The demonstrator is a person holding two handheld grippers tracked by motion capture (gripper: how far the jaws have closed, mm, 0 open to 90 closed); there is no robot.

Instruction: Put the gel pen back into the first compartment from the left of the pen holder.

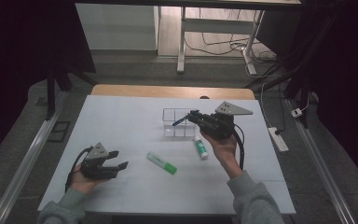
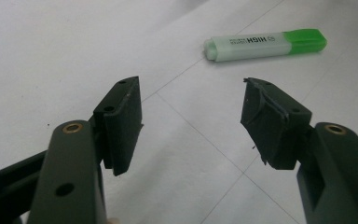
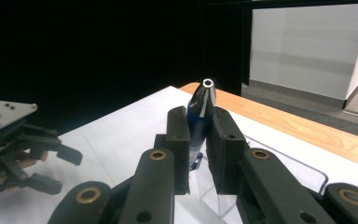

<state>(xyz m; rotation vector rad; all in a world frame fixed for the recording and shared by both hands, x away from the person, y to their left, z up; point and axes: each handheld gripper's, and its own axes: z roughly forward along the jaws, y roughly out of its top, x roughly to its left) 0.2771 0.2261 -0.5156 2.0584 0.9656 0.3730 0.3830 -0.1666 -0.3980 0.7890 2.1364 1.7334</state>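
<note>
Blue-barrelled pen (image 3: pixel 200 114) sits clamped between the pads of the right gripper (image 1: pixel 192 118), raised just above the clear plastic organiser (image 1: pixel 169 122), tip pointing away from the hand. Near the organiser, toward the person, lie a small green-capped marker (image 1: pixel 200 148) and a green highlighter (image 1: pixel 161 163). Well left of the organiser, the left gripper (image 1: pixel 118 159) hovers over the white table (image 1: pixel 121 116), jaws spread and empty.

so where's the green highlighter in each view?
High view: green highlighter lies on the white table, lower centre, between the two hands.
Left gripper view: upper right, beyond the open left claw.
Right gripper view: not in it.
Shared landmark: the white table top, and the left claw, also at the right gripper view's left edge.
</note>
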